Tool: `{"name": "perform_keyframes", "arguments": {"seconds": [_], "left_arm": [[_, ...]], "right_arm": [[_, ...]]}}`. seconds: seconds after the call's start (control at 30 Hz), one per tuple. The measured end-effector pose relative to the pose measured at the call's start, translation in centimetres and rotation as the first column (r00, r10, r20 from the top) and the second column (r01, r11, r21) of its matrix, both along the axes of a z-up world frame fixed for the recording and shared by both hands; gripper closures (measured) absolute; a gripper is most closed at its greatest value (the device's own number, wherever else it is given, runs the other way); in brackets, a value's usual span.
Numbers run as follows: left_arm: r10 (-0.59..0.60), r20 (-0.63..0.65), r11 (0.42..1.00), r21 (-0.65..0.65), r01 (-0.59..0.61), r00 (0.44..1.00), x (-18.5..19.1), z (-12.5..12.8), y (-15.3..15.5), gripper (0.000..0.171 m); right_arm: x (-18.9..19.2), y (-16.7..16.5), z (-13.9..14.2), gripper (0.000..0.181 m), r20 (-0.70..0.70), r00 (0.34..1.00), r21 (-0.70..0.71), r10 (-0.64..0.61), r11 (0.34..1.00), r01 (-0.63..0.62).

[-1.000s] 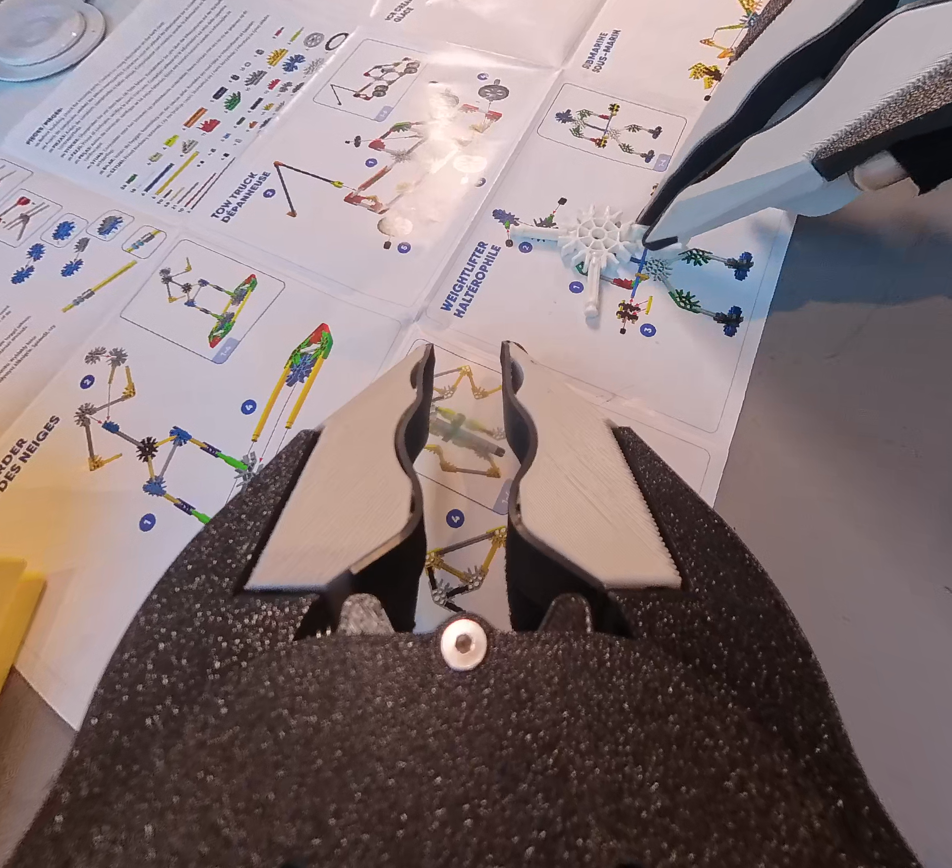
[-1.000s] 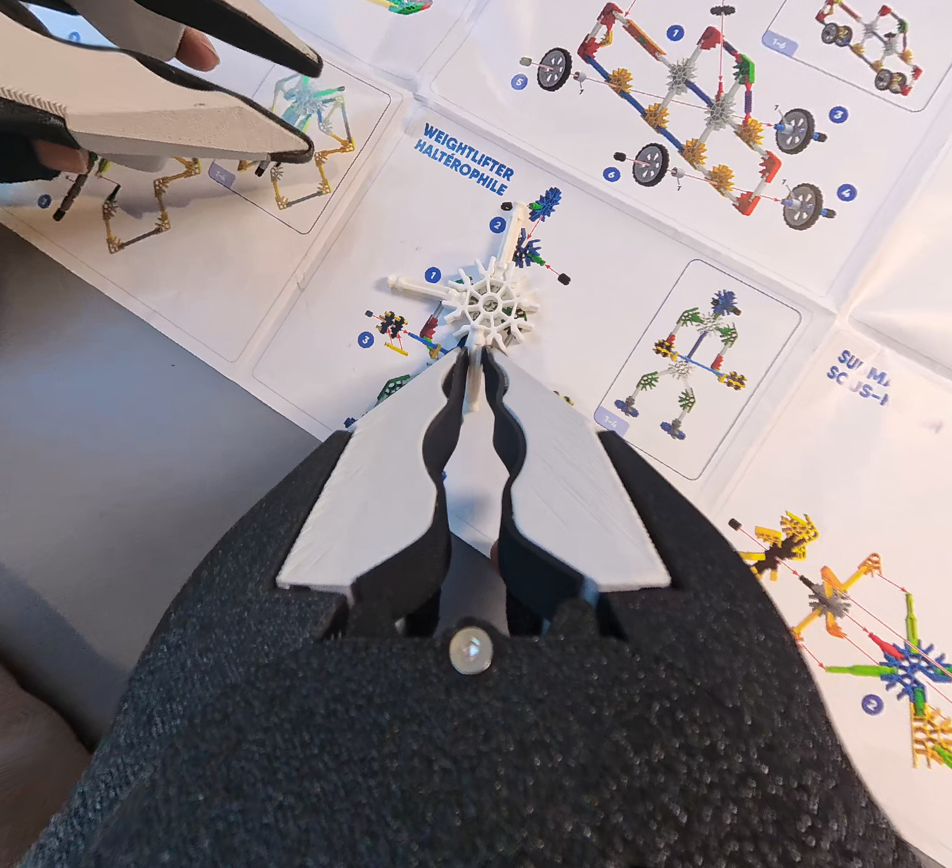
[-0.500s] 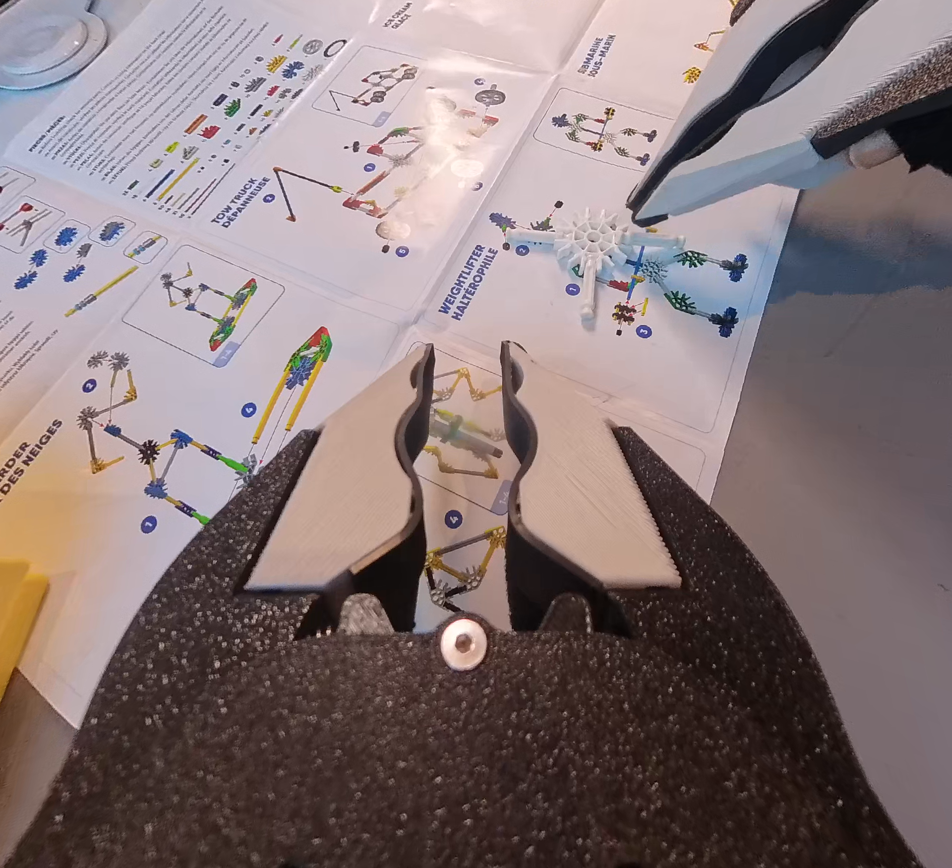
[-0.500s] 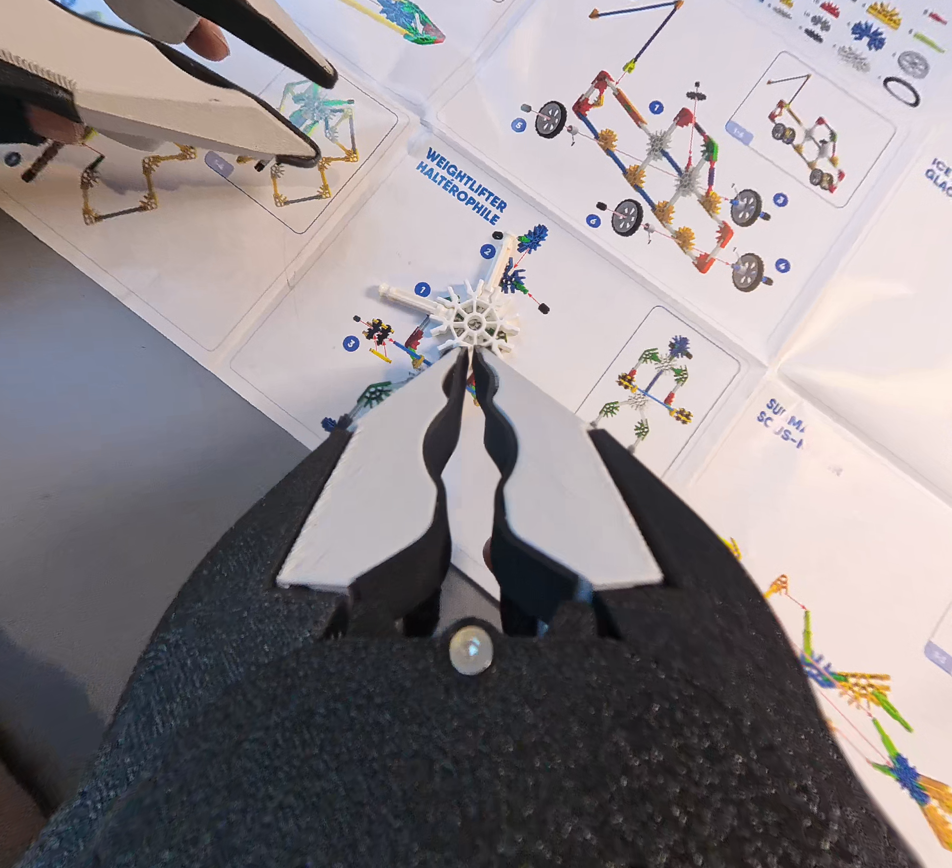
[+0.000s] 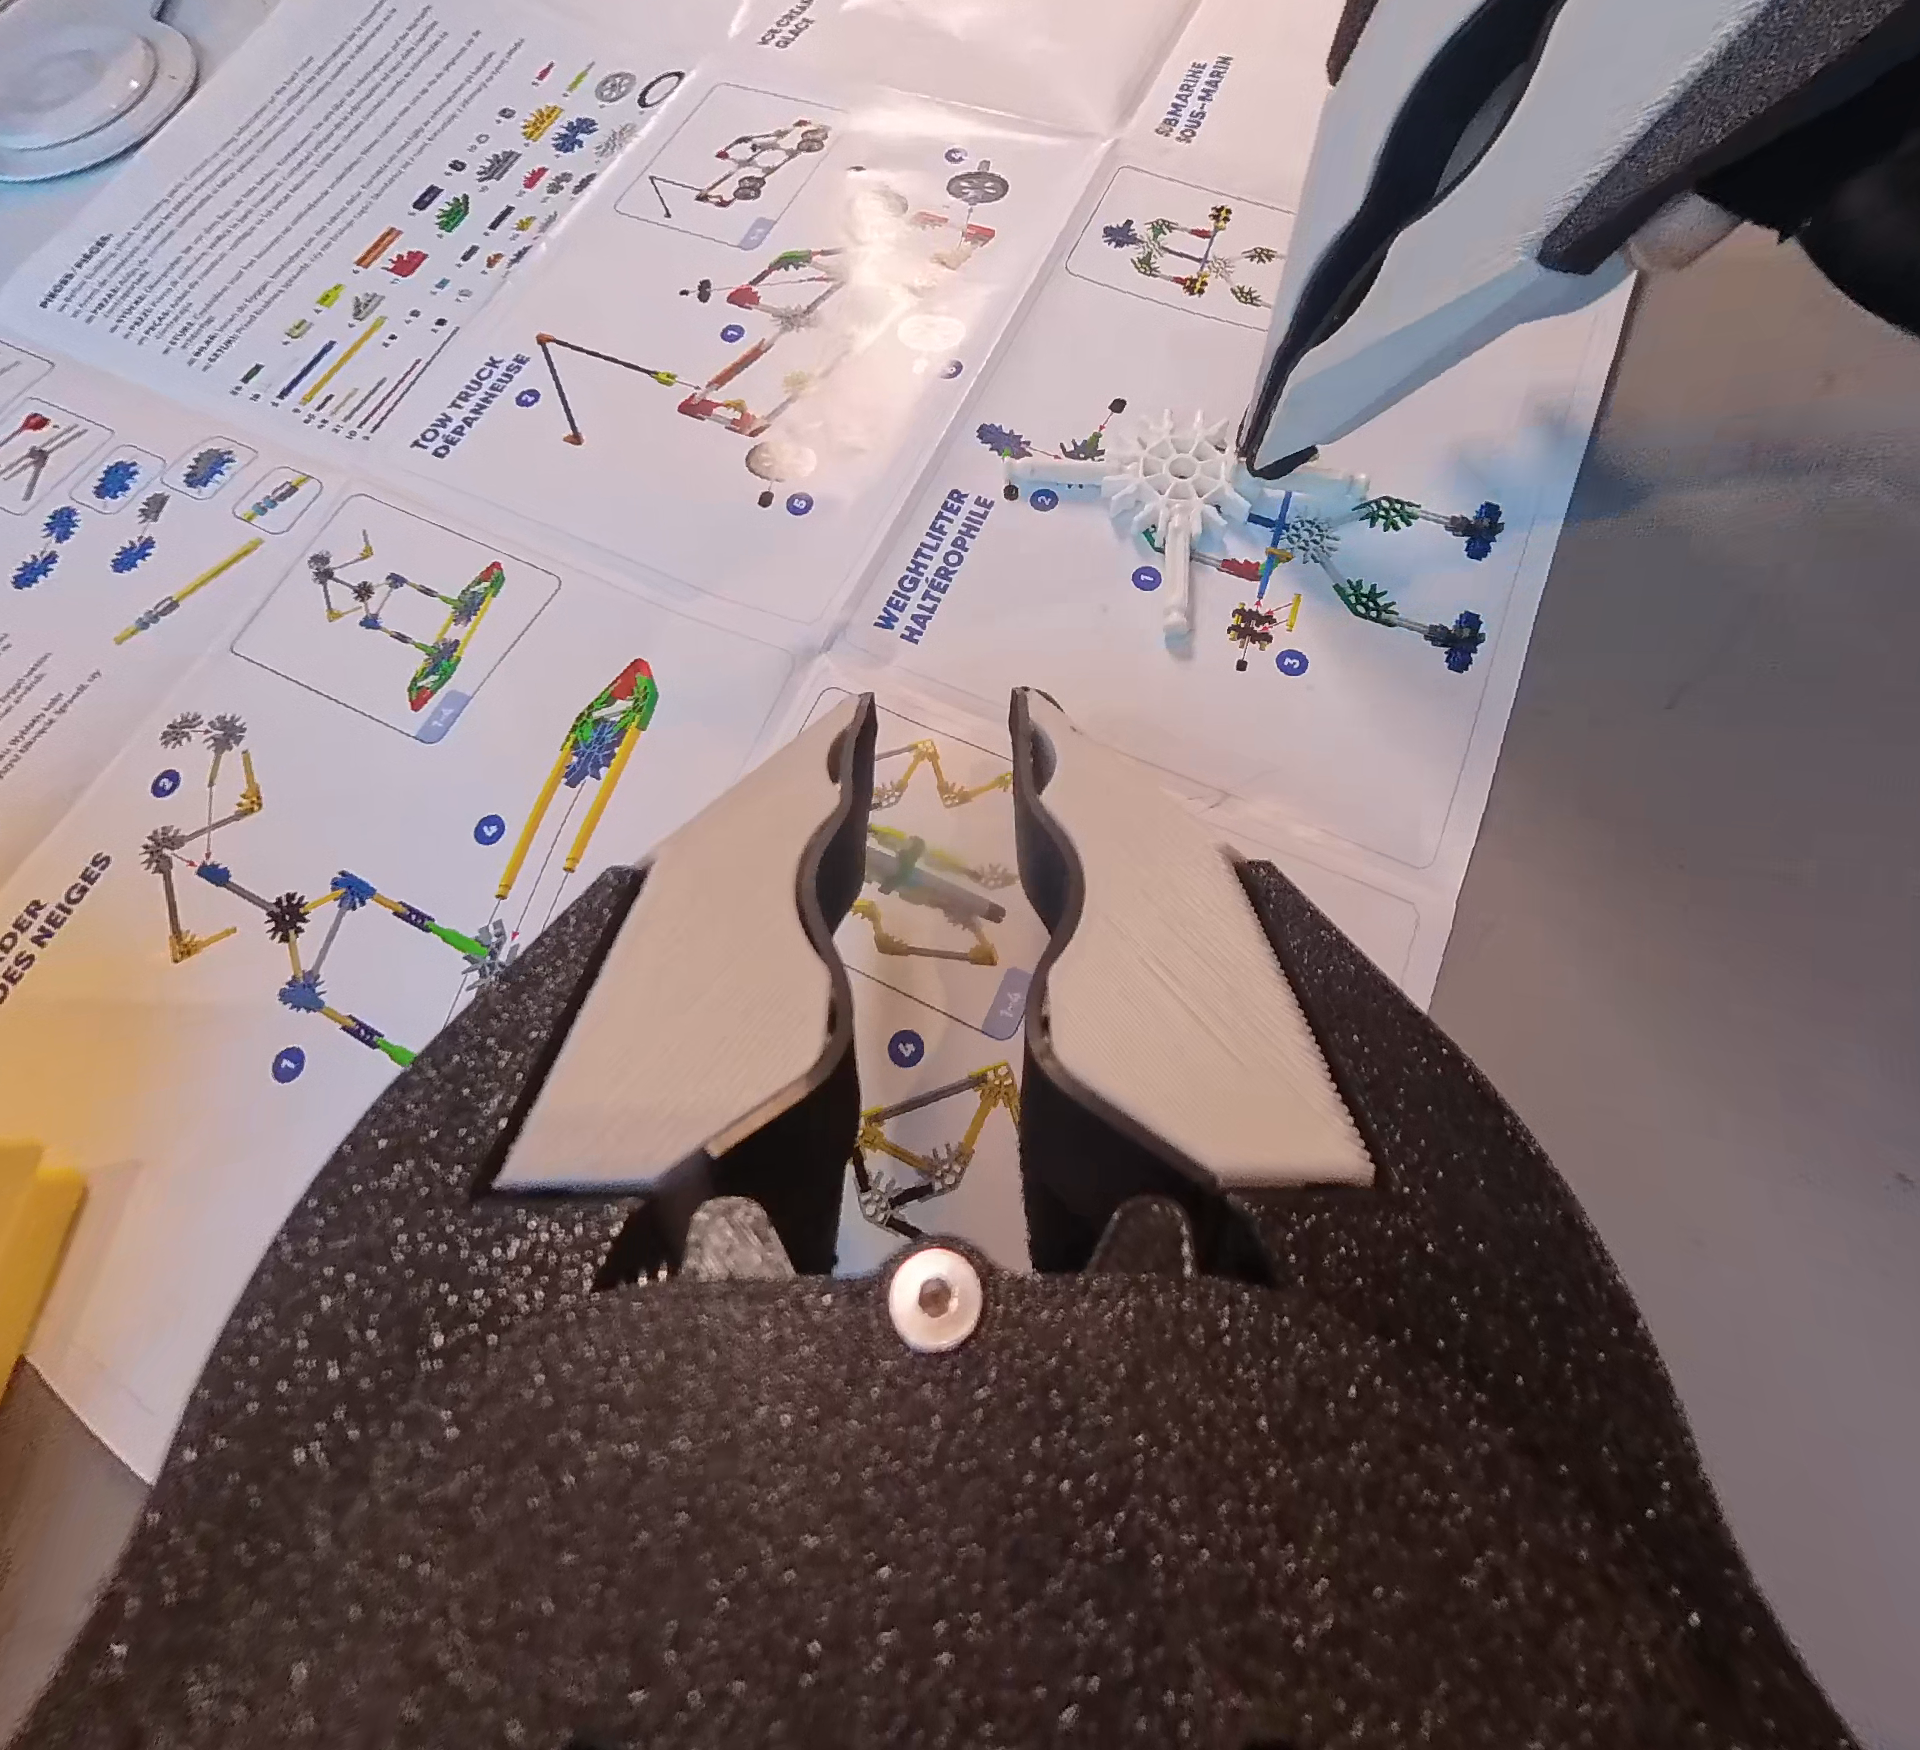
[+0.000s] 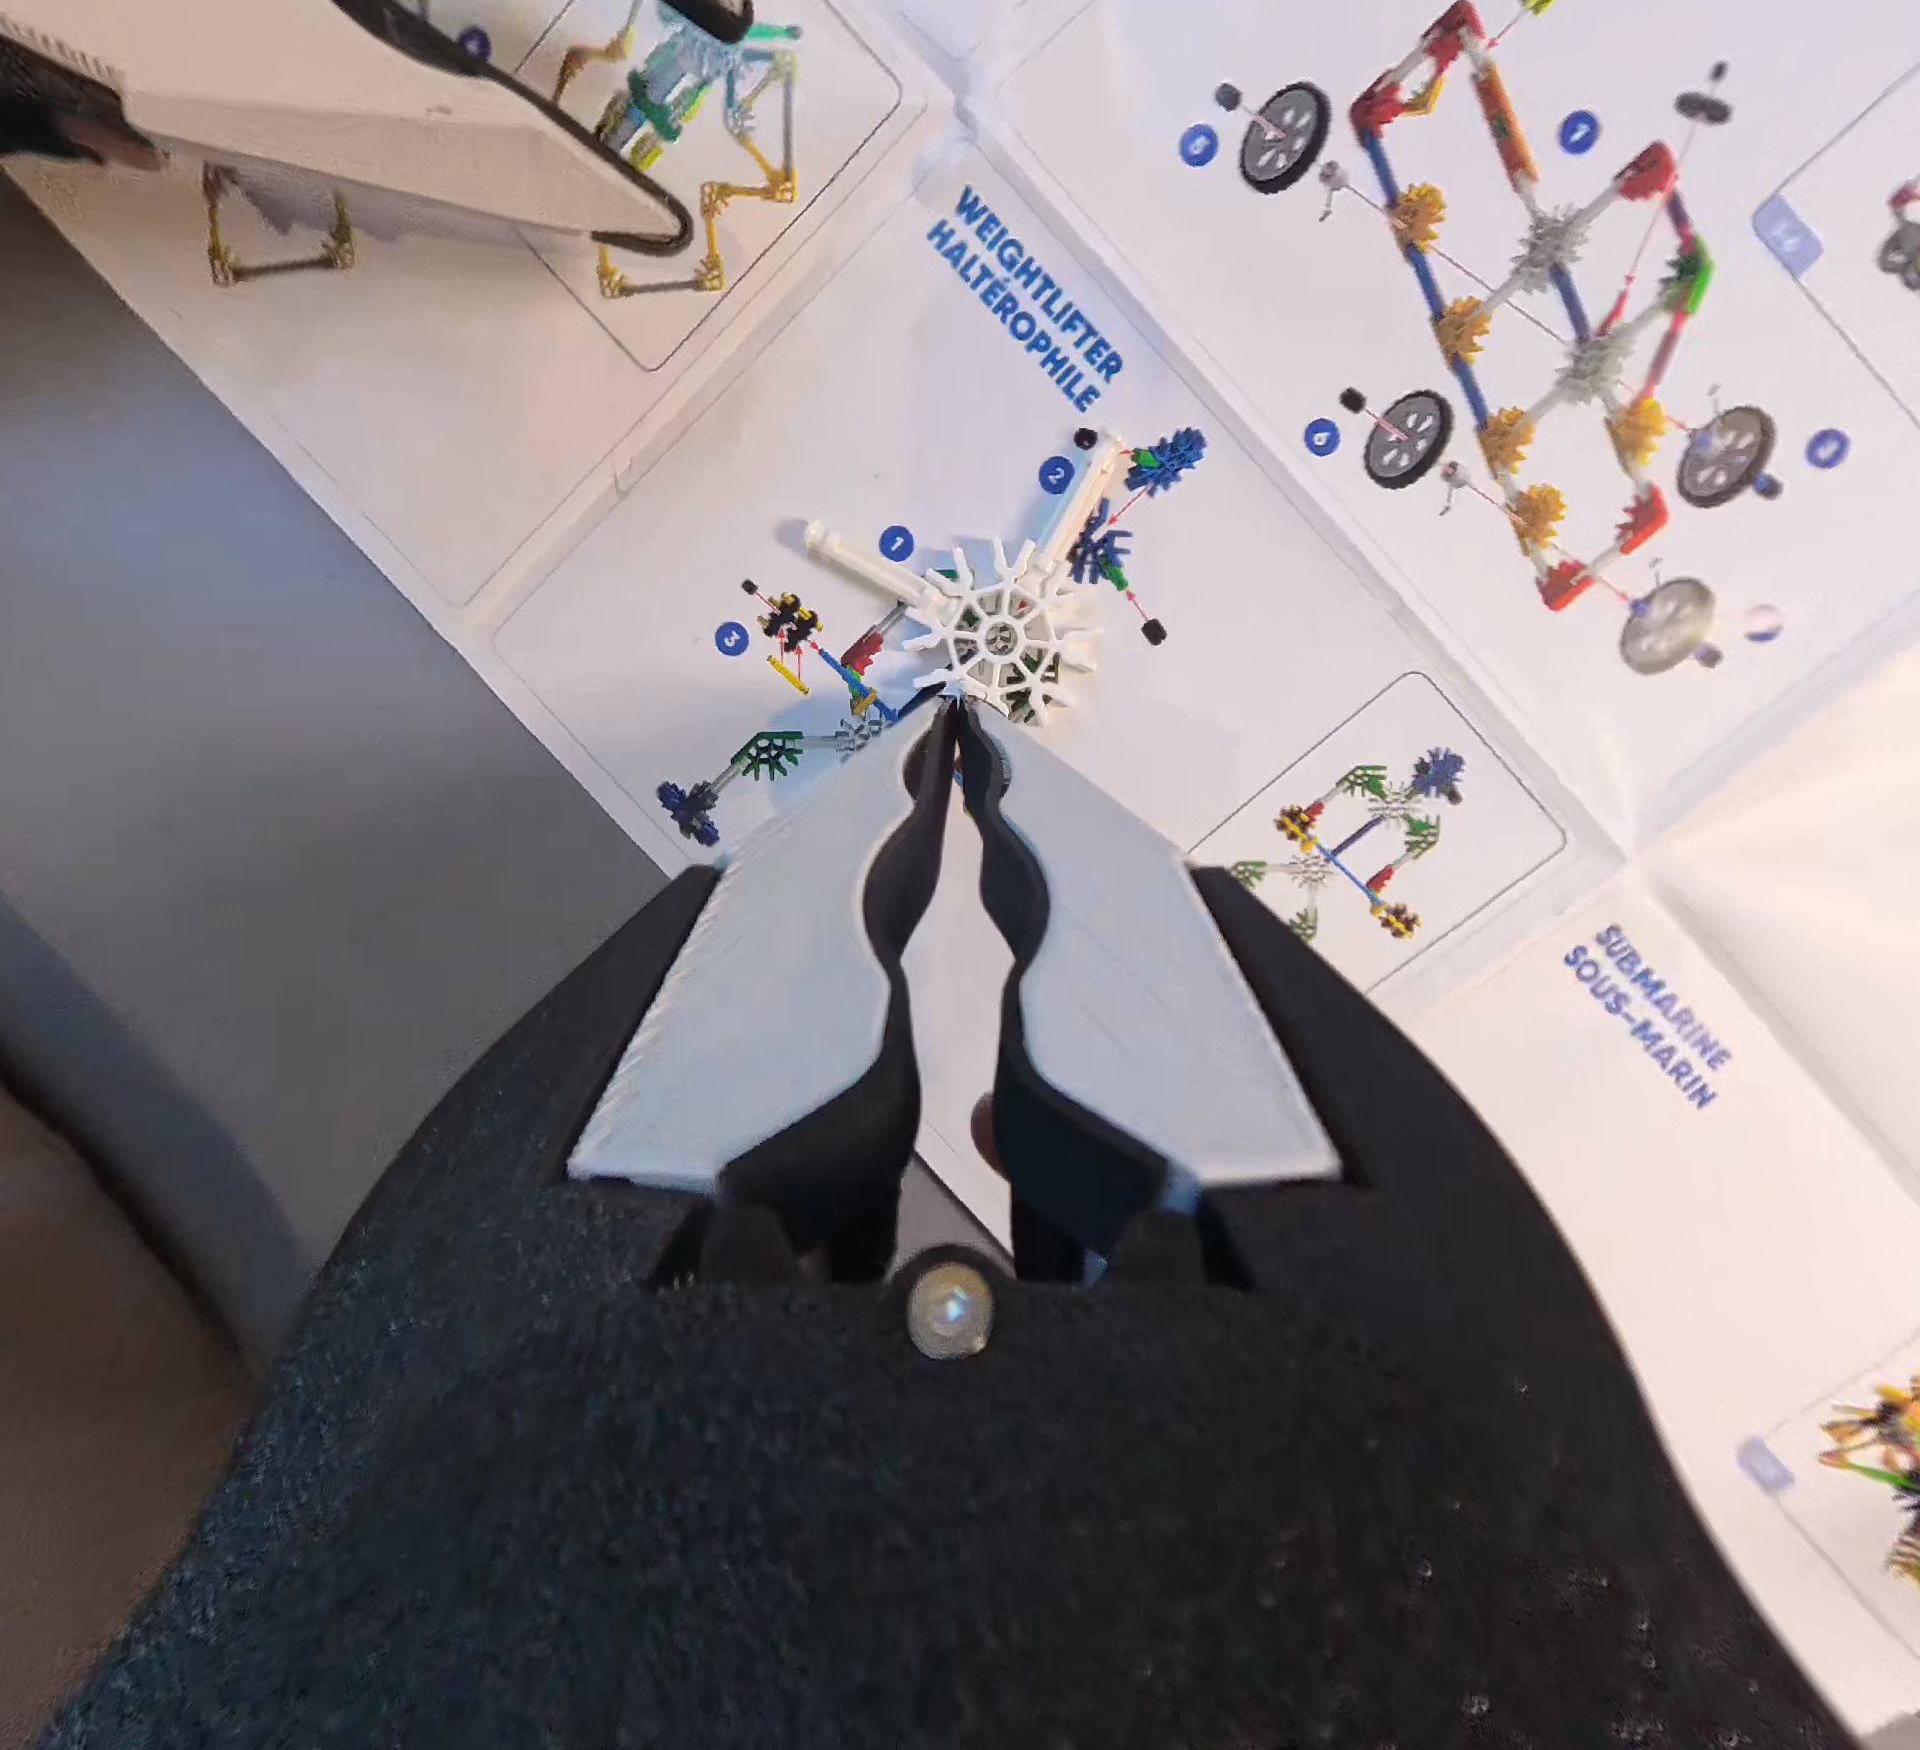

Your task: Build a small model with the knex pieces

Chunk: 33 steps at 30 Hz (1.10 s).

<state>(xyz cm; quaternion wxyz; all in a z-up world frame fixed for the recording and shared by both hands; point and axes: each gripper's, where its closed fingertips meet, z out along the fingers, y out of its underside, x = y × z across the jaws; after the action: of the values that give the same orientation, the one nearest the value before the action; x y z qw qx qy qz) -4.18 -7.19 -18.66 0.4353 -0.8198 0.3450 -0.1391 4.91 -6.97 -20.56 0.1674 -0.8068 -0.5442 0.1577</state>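
- Underneath everything lies a grey worktop, bare along its right side in the left wrist view and at the lower left in the right wrist view.
- Spread over most of the worktop is a large white folded paper instruction sheet printed with coloured building-toy diagrams; its edge runs just beside the white toy piece.
- The left gripper, black-bodied with pale grey fingers, hangs above the near part of the sheet with its jaws released and a clear gap between them, nothing held; printed diagrams show through the gap. In the right wrist view it sits at the upper left, well apart from the toy piece.
- The right gripper, of the same make, has its jaws clenched nearly together, the tips meeting at a rod on the near side of the toy piece. Whether the rod is truly pinched or only touched cannot be told. From the left wrist view its tips come down right at the edge of the hub.
- A round white stand base rests at the far left corner, beside the sheet.
- A yellow block edge shows at the lower left, partly cut off.
- The white plastic snowflake-shaped connector with white rods plugged into it lies flat on the sheet near its right edge.
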Motion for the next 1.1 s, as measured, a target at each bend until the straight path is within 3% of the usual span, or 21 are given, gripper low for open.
{"name": "perform_keyframes", "arguments": {"seconds": [0.23,0.33,0.43,0.53,0.6,0.77,0.9,1.0,1.1], "left_arm": [[-0.007,-0.005,1.0,0.005,0.007,1.0,0.1,0.2,-0.1,0.148],[-0.008,-0.015,1.0,0.016,0.009,1.0,0.0,0.4,-0.1,0.147],[-0.012,-0.013,0.999,0.048,0.013,1.0,0.0,1.2,-0.2,0.147],[-0.046,0.006,0.997,0.058,0.046,0.999,0.6,1.8,-0.6,0.147],[-0.087,0.006,0.994,0.061,0.086,0.996,1.5,2.0,-1.2,0.147],[-0.126,-0.022,0.991,-0.039,0.125,0.992,4.4,0.2,-1.1,0.148],[-0.166,-0.076,0.98,-0.123,0.156,0.983,6.4,-1.0,-0.7,0.146],[-0.167,-0.163,0.975,-0.171,0.139,0.972,5.9,-2.4,-0.5,0.156],[-0.23,-0.189,0.965,-0.171,0.198,0.955,5.8,-2.6,-0.6,0.166]], "right_arm": [[-0.1,0.0,-0.3,0.181,0.225,0.945,-0.093,0.238,0.971,-0.222],[-0.2,-0.1,-0.3,0.181,0.235,0.931,-0.082,0.28,0.96,-0.268],[0.1,-0.3,0.1,0.179,0.118,0.956,-0.084,0.267,0.962,-0.258],[-0.3,-0.2,3.2,0.163,-0.194,0.954,-0.073,0.227,0.967,-0.245],[0.1,0.7,4.6,0.161,-0.372,0.902,-0.001,0.219,0.972,-0.236],[0.0,4.1,6.7,0.154,-0.601,0.772,0.178,0.206,0.976,-0.122],[-1.1,6.5,9.3,0.151,-0.692,0.695,0.254,0.196,0.967,-0.019],[-0.5,7.1,9.1,0.151,-0.712,0.678,0.274,0.186,0.962,0.024],[0.7,6.7,8.4,0.151,-0.694,0.689,0.295,0.208,0.955,0.009]]}}
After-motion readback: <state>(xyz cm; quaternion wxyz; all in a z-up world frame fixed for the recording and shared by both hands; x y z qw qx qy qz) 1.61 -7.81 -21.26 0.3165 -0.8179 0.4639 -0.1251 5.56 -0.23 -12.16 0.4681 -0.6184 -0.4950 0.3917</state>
